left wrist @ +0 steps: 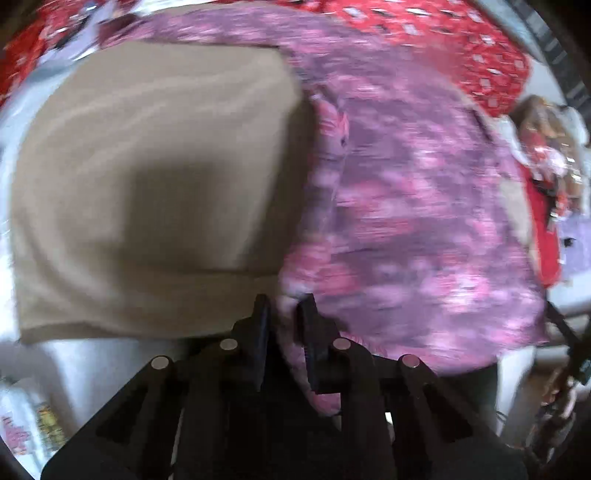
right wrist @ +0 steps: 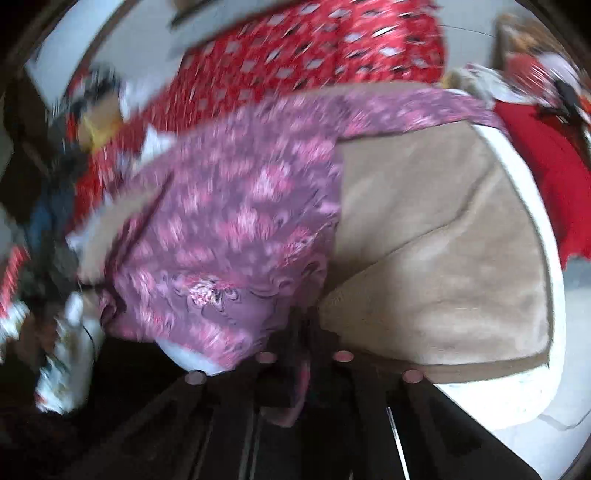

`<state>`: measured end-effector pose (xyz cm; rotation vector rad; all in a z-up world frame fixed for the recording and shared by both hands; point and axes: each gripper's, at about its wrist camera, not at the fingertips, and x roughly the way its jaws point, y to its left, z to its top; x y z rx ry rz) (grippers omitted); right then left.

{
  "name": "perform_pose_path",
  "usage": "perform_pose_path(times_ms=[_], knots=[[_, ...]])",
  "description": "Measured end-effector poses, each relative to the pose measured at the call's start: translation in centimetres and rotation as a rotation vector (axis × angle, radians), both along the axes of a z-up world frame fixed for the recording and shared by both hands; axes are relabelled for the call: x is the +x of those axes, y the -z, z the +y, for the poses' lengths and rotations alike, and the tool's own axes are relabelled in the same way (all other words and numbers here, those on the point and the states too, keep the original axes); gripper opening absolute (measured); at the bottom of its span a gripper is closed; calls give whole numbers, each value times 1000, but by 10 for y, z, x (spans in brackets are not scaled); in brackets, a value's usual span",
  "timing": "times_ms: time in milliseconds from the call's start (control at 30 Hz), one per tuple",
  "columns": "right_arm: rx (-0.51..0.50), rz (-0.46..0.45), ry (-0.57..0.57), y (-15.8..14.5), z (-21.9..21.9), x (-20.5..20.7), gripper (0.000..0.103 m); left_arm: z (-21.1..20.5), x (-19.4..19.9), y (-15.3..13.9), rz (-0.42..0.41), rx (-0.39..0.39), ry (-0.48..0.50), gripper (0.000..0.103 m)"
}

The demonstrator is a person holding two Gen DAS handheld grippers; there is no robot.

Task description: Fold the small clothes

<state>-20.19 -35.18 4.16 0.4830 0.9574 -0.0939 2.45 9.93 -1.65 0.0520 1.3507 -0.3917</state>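
Observation:
A pink and purple flowered garment [left wrist: 406, 206] hangs between my two grippers over a tan cloth-covered surface [left wrist: 147, 184]. My left gripper [left wrist: 284, 306] is shut on the garment's near edge, with the fabric pinched between its black fingers. In the right wrist view the same garment [right wrist: 229, 221] spreads to the left over the tan surface [right wrist: 443, 251]. My right gripper [right wrist: 306, 332] is shut on the garment's edge, and a strip of the fabric hangs down between its fingers. Both views are blurred by motion.
A red dotted cloth [left wrist: 443, 33] lies beyond the garment, also in the right wrist view [right wrist: 295, 62]. More red clothing [right wrist: 546, 177] lies at the right. A white edge [right wrist: 535, 206] borders the tan surface. Mixed clutter [right wrist: 62, 332] sits at the left.

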Motion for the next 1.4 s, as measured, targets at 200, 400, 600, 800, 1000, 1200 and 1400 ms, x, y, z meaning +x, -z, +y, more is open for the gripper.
perform_pose_path(times_ms=[200, 400, 600, 800, 1000, 1200, 1400], knots=[[-3, 216, -12, 59, 6, 8, 2, 41, -2, 15, 68, 4, -84, 15], [-3, 99, 66, 19, -11, 39, 19, 15, 19, -36, -90, -56, -39, 43], [8, 7, 29, 23, -16, 94, 29, -54, 65, -26, -177, -35, 12, 44], [-5, 130, -23, 61, -13, 132, 15, -92, 75, 9, -143, 80, 36, 44], [137, -52, 454, 29, -175, 115, 45, -125, 105, -23, -203, -10, 96, 52], [348, -176, 869, 66, -310, 112, 45, -173, 142, -24, -191, -94, 108, 55], [380, -202, 974, 101, -363, 163, 49, -200, 164, -22, -251, -111, 114, 55]])
